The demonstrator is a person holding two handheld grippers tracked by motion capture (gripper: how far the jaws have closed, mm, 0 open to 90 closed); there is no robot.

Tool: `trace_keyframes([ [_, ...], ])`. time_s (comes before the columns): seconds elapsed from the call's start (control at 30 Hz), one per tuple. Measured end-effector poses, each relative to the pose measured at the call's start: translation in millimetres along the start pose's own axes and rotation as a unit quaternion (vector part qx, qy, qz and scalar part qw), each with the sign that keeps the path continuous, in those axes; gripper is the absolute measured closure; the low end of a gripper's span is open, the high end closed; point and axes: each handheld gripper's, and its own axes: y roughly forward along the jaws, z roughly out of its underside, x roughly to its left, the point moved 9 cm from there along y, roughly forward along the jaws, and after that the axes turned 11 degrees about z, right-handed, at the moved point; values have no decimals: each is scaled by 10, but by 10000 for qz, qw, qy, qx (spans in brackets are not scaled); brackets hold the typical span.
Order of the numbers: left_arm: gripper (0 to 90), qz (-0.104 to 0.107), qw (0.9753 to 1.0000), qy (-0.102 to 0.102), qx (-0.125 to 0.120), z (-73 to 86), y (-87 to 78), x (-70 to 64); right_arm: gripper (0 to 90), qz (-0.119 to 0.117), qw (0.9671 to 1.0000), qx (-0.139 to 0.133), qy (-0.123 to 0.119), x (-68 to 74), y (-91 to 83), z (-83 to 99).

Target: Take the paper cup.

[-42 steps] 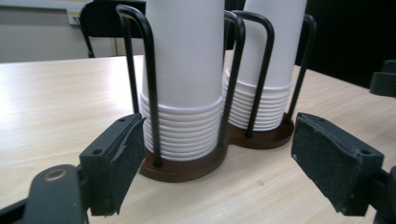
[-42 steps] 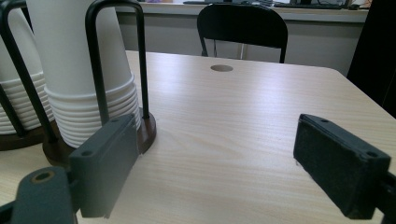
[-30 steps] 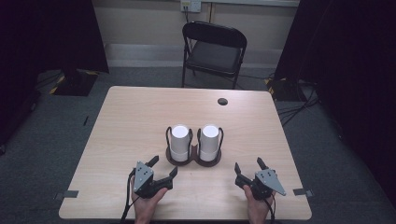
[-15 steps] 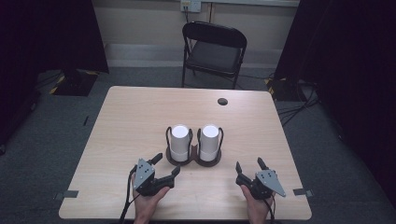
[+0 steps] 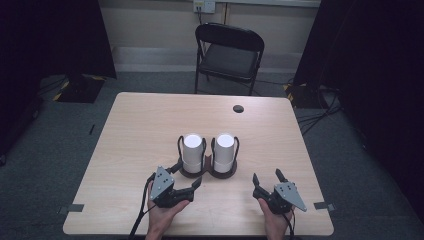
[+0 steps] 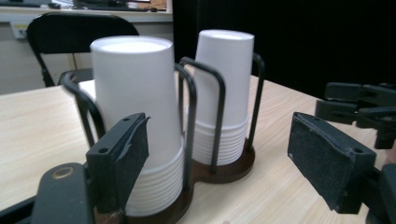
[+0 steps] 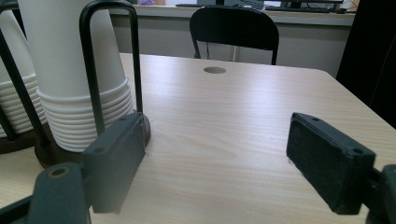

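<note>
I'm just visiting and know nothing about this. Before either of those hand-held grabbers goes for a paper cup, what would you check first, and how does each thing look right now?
1. Left gripper open: ok, its fingers stand wide apart.
2. Right gripper open: ok, fingers apart, nothing between them.
3. Cup stacks upright: ok, the left stack of cups and the right stack of cups both stand straight, upside down, in the wire holder.
4. Left gripper aimed at a stack: ok, in the left gripper view the near stack sits by one of its fingers.
5. Wire loops may block a side grasp: not ok, they rise beside each stack.
6. Top cup loose from its stack: cannot tell.
</note>
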Motion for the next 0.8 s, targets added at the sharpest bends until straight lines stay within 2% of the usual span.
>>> trace_keyframes([
  [0.07, 208, 64, 9999, 87, 4, -65, 34, -27, 191, 2, 10000, -11, 0, 0, -2, -1],
  [0.17, 208, 170, 9998, 62, 32, -100, 74, -60, 192, -17, 10000, -10, 4, 1, 0, -1],
  [0.27, 236, 286, 9994, 160, 76, -135, 145, -114, 193, -11, 10000, -12, 8, -2, -1, -1],
  [0.47, 228, 334, 9989, 307, 114, -186, 250, -147, 194, -19, 10000, -13, 12, -3, -3, -2],
  [0.6, 217, 402, 9987, 309, 40, -259, 308, -148, 195, -22, 10000, -38, 16, -4, -5, -4],
  [0.8, 177, 451, 9985, 297, 61, -340, 414, -118, 207, -57, 10000, -22, 27, 0, -6, -2],
])
